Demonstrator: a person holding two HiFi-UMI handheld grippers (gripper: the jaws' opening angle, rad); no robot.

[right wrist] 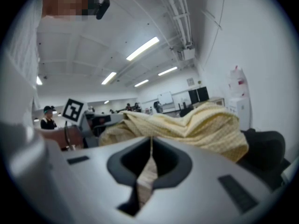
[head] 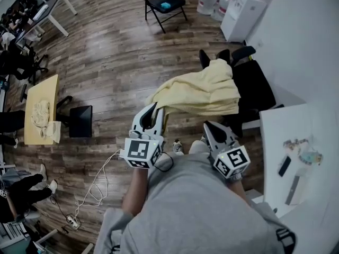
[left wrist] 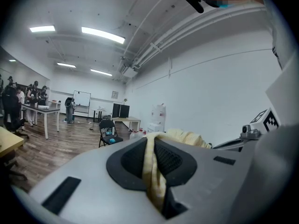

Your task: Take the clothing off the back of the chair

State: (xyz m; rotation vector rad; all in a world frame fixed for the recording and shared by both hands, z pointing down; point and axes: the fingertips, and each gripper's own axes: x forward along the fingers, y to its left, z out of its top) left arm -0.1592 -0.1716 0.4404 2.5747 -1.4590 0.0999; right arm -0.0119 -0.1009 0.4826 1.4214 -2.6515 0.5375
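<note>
The room is a large open office with a dark wood-plank floor (head: 106, 62) and a white wall (head: 304, 30) along the right side. A black folding chair (head: 163, 3) stands at the far end near some water jugs (head: 211, 1), and a small wooden worktop (head: 45, 91) sits off to the left. A black office chair (head: 257, 86) stands close to the wall. The pale yellow clothing (head: 204, 89) is draped across it in loose folds, and its near edge reaches out toward the person. The left hand-held gripper (head: 157, 111) is clamped on that edge at the garment's left corner; in the left gripper view its jaws are pressed together with a strip of yellow fabric pinched between the pads. The right hand-held gripper (head: 208, 126) grips the same edge further right; in the right gripper view its jaws meet on a thin fold of the cloth, with the rest of the garment heaped just beyond. Both grippers sit side by side, level with each other, in front of the person's grey shirt (head: 201, 210). A white worktop (head: 280, 131) with a few small items fills the right corner.
</note>
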